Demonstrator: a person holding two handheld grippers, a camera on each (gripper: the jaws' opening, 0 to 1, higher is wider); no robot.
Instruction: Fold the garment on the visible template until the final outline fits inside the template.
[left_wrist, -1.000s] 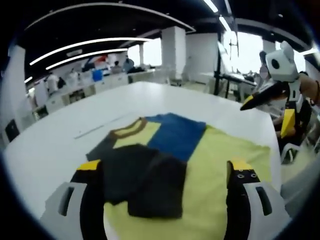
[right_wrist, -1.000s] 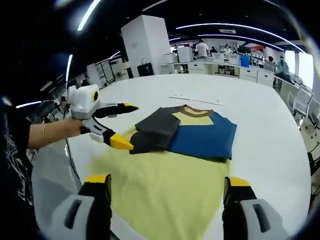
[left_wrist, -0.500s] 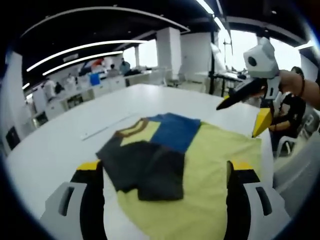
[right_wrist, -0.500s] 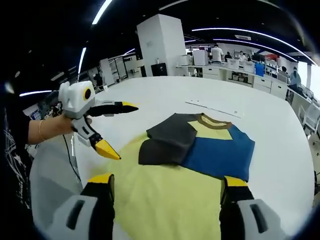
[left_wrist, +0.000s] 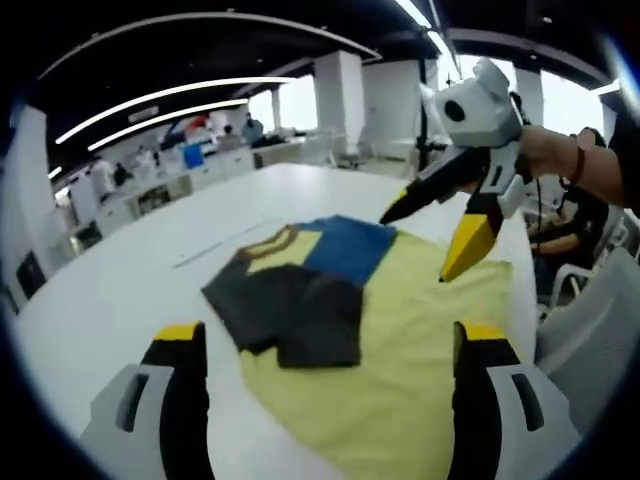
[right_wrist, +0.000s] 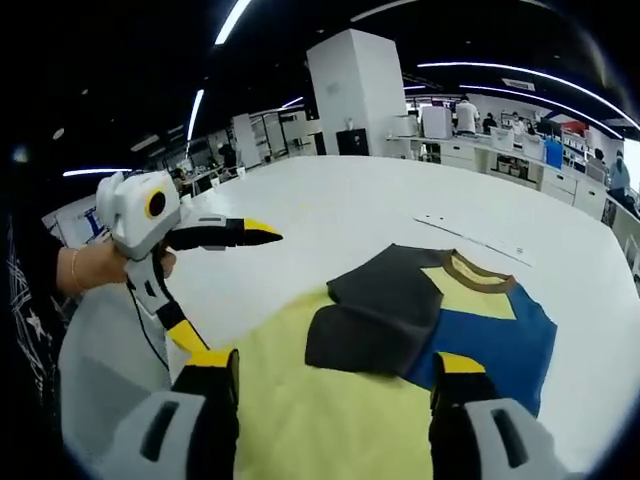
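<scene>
Plainly, garment (left_wrist: 380, 330): a yellow, blue and dark grey shirt is lying flat on the white tabletop (left_wrist: 120, 290), its dark sleeve (left_wrist: 290, 315) folded in over the chest and its brown collar (left_wrist: 265, 245) pointing away from the person.
Hidden or cut off: the garment's near hem is running out of sight behind the left gripper (left_wrist: 330, 345) in the left gripper view, and behind the right gripper (right_wrist: 335, 372) in the right gripper view; I cannot tell any template outline beneath the cloth.
Left gripper jaws: standing wide apart, holding nothing, hovering over the near end of the garment.
Right gripper jaws: likewise spread wide and holding nothing, above the yellow part.
Edges and room: the tabletop is lying bare and white on the far side of the collar; a thin pale strip (right_wrist: 480, 238) is lying just beyond the collar, apart from it.
Surroundings: a white pillar (right_wrist: 355, 95), desks and distant people are blurring together behind.
Writing: none is large enough to read.
</scene>
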